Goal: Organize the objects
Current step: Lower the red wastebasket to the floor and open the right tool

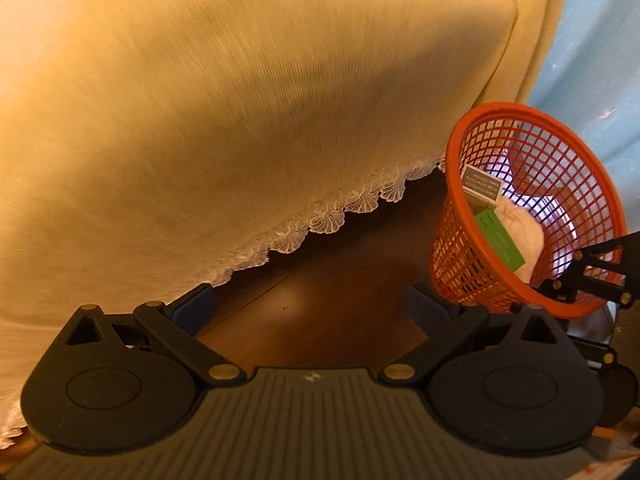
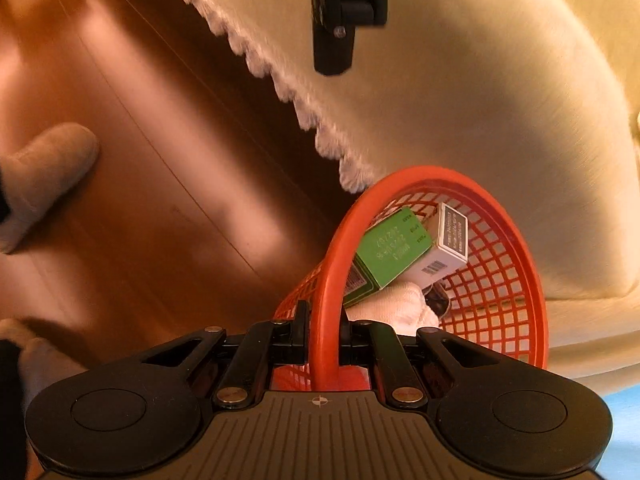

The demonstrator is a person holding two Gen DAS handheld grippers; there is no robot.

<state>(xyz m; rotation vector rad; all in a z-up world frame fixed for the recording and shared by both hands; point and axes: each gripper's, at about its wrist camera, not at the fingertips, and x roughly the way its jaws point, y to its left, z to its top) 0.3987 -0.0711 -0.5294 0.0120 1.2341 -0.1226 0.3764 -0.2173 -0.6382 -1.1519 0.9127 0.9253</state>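
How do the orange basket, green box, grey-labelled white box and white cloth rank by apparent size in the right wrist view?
1. orange basket
2. green box
3. grey-labelled white box and white cloth: similar, both partly hidden, unranked.

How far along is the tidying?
Already gathered: the green box, white box and white cloth sit in the orange basket. In hand: the right gripper clamps its rim; the left gripper is open. Left: setting the basket down.

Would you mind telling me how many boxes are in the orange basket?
2: a green box against the basket rim, and a white box just beyond, touching it. A white cloth lies below; more could be hidden.
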